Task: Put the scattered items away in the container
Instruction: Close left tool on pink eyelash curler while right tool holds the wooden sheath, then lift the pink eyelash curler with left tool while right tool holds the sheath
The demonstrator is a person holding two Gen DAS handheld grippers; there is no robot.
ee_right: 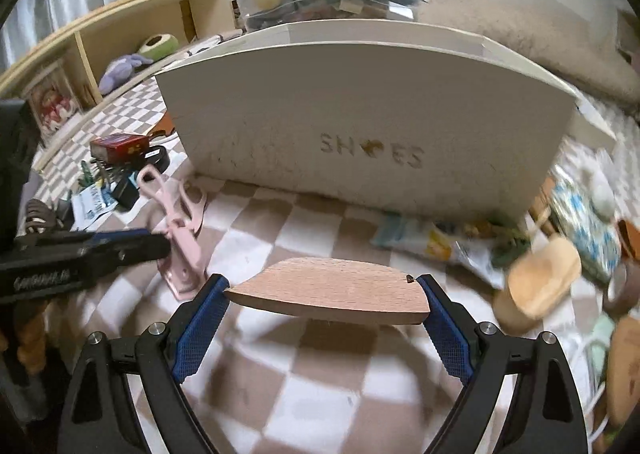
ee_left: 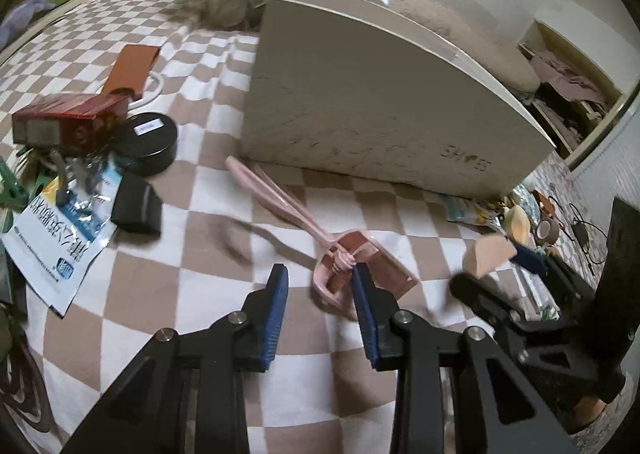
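Observation:
A white box marked SHOES stands on the checked cloth; in the left wrist view the box rises just beyond the fingers. My left gripper is shut on the head of a pink plastic clip, whose long handle slants up off the cloth toward the box. From the right wrist view that left gripper reaches in from the left onto the pink clip. My right gripper is shut on a half-round wooden block, held above the cloth in front of the box.
Left of the box lie a red carton, a black round tin, a black pouch and a white-blue packet. Snack packets, a wooden piece and a tape roll crowd the right. A clear bin sits behind.

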